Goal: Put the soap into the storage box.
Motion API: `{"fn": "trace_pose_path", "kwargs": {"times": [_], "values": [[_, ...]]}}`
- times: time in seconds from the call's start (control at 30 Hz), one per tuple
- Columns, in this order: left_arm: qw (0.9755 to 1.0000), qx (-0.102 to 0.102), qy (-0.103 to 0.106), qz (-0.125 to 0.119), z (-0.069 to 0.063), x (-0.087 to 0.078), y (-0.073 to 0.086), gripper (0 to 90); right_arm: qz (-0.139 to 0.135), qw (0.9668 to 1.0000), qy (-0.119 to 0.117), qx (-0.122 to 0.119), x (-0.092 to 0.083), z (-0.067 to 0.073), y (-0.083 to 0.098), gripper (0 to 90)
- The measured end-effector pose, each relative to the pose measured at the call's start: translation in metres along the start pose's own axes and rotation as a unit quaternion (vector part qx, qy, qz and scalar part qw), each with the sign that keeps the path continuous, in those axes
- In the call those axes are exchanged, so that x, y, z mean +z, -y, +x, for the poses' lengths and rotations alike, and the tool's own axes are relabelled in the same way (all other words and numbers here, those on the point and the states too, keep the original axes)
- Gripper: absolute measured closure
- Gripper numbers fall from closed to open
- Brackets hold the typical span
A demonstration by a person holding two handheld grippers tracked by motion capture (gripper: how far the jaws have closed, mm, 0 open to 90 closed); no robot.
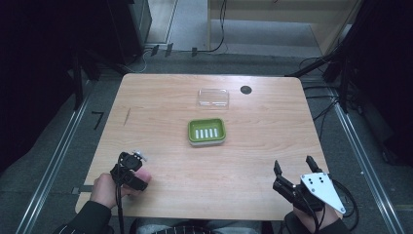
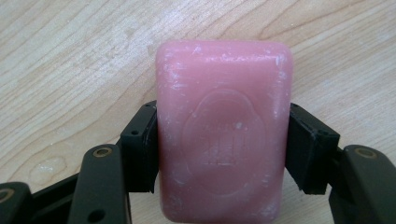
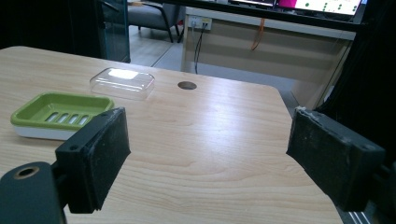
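Pink soap (image 2: 223,135) sits flat on table (image 1: 160,97) at near-left corner, squarely btwn L gripper (image 2: 222,144) pads, which clamp both long sides. R gripper (image 1: 293,168) at near-right, jaws wide apart, nothing in them. Green dish (image 1: 207,131) mid-table, well apart from soap.

- The left gripper (image 1: 130,168) is black, with a small white and silver part on top and a black cable trailing from it.
- In the left gripper view, its jaws are black plastic links with brass-coloured rivets, ending in square black blocks.
- The right gripper (image 1: 293,167) is black too, with a grey three-cornered plate carrying some small dark holes, and black cables behind it.
- In the right gripper view, its pads (image 3: 95,156) are thick, dark and a bit worn at the edges.
- The person wears dark sleeves (image 1: 90,217).
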State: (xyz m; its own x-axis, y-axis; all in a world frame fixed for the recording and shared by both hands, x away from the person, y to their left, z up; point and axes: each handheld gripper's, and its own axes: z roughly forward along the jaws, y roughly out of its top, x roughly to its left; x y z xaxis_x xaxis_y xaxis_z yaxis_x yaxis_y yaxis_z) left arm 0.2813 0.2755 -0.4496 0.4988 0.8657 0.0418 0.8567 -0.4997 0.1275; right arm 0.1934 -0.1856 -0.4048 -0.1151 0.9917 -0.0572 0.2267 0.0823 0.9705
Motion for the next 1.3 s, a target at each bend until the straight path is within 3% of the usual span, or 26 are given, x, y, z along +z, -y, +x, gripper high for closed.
{"fn": "trace_pose_path", "kwargs": {"times": [0.5,0.8,1.3], "values": [[0.9995,0.028,-0.006,-0.011,-0.004,-0.006,-0.001,38.4,0.000,1.0000,-0.001,0.000,0.000,0.000,0.000,12.7],[0.9989,0.043,0.003,-0.019,-0.008,-0.010,-0.004,38.4,0.000,1.0000,-0.001,-0.002,0.000,0.000,0.000,12.7],[0.9968,0.078,0.010,-0.016,-0.014,-0.011,-0.020,38.4,0.000,1.0000,-0.001,-0.001,0.000,0.000,0.000,12.7]]}}
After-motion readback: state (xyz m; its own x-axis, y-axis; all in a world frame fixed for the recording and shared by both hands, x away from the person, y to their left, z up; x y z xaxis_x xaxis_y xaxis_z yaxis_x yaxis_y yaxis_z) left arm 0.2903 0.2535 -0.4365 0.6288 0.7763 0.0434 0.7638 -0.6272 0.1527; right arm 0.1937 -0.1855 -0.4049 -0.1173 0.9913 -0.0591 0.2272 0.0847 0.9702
